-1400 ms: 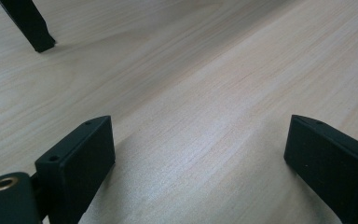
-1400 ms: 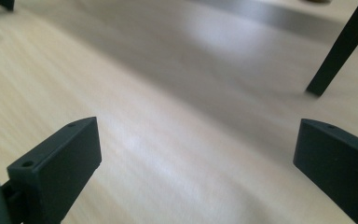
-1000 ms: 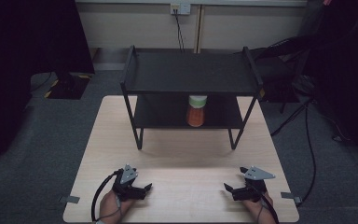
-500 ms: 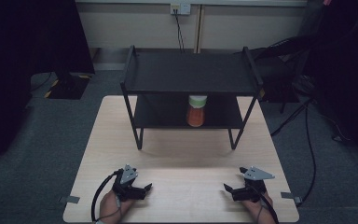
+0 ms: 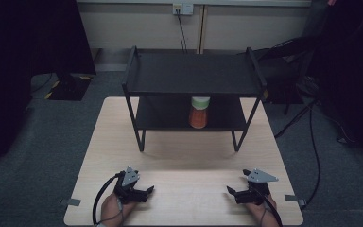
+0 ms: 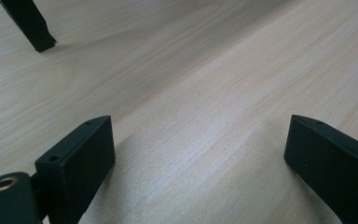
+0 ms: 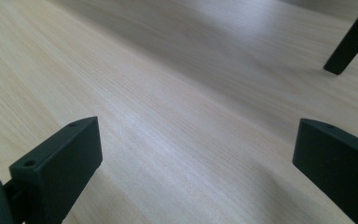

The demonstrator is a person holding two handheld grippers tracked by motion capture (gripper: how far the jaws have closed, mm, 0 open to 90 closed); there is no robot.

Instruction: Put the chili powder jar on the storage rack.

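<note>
A black two-tier metal shelf stands at the far half of the light wooden table. On its lower tier sits an orange jar with a pale green lid. My left gripper rests near the table's front left, open, with bare wood between its jaws. My right gripper rests at the front right, also open over bare wood. One shelf leg shows in the left gripper view, and another shelf leg in the right gripper view.
Grey carpet surrounds the table. Black cables trail on the floor at the right. A wall socket sits on the back wall. Dark furniture stands at the far left and far right.
</note>
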